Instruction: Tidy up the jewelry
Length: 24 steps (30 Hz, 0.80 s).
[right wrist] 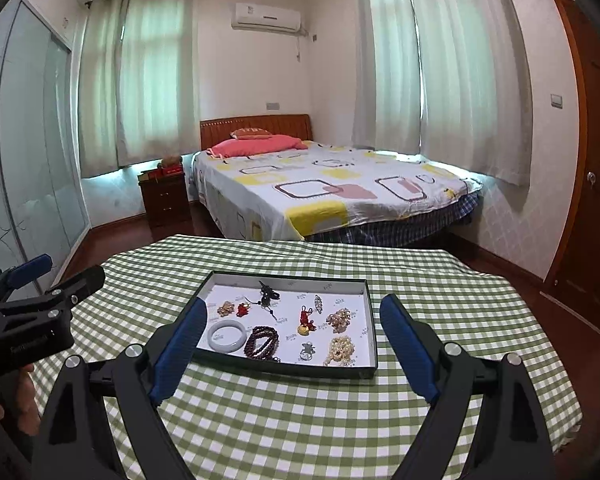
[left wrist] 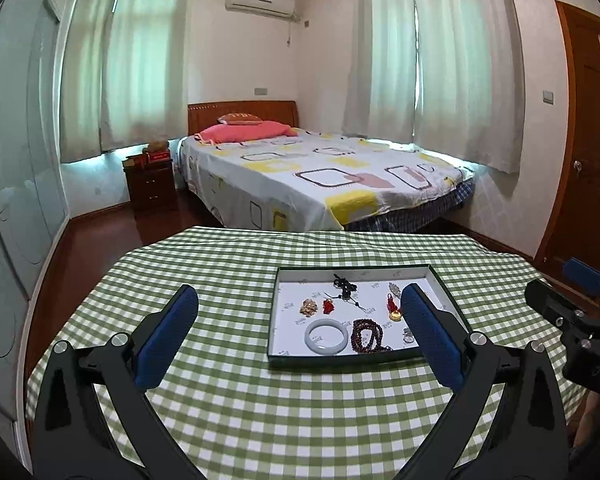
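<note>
1. Green checked tablecloth point(right wrist: 300, 420) covers the table before a bed point(right wrist: 340, 192); the shallow tray point(right wrist: 374, 328) sits mid-table.
2. Jewelry lies spread apart inside, likely for single picks: white bangle point(right wrist: 227, 335) and dark beads point(right wrist: 263, 340) along the near edge.
3. Left gripper point(left wrist: 300, 336) and right gripper point(right wrist: 292, 344) hover short of the tray, angled downward, jaws wide apart and empty.

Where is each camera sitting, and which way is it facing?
Left wrist: on the left gripper, open, looking across the table at the tray and bed; right gripper at the right edge.
Right wrist: on the right gripper, open, facing the same way; left gripper and a hand at the left edge.
Shared: tray, bangle, beads, bed.
</note>
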Each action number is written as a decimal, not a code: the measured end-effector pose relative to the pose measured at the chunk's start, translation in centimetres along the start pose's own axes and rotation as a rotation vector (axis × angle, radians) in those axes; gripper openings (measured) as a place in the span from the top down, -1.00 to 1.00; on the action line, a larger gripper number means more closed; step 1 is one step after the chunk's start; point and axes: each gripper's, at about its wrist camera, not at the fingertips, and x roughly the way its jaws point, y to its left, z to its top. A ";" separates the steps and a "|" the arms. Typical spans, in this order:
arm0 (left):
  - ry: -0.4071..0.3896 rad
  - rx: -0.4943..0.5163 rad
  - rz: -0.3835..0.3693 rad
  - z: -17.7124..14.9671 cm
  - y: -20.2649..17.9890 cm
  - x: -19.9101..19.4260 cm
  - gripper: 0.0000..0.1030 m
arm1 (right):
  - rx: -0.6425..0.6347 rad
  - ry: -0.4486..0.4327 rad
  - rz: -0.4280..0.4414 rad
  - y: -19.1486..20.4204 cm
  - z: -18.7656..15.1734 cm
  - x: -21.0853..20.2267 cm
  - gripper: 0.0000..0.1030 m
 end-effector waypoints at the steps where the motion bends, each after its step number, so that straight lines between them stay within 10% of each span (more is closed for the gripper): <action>1: -0.004 -0.004 0.002 -0.1 0.2 -0.7 -0.92 | -0.001 -0.007 -0.001 0.0 0.0 -0.4 -0.66; 24: -0.032 -0.023 0.002 -1.3 0.9 -4.3 -0.92 | -0.003 -0.042 0.012 0.7 -1.0 -3.5 -0.67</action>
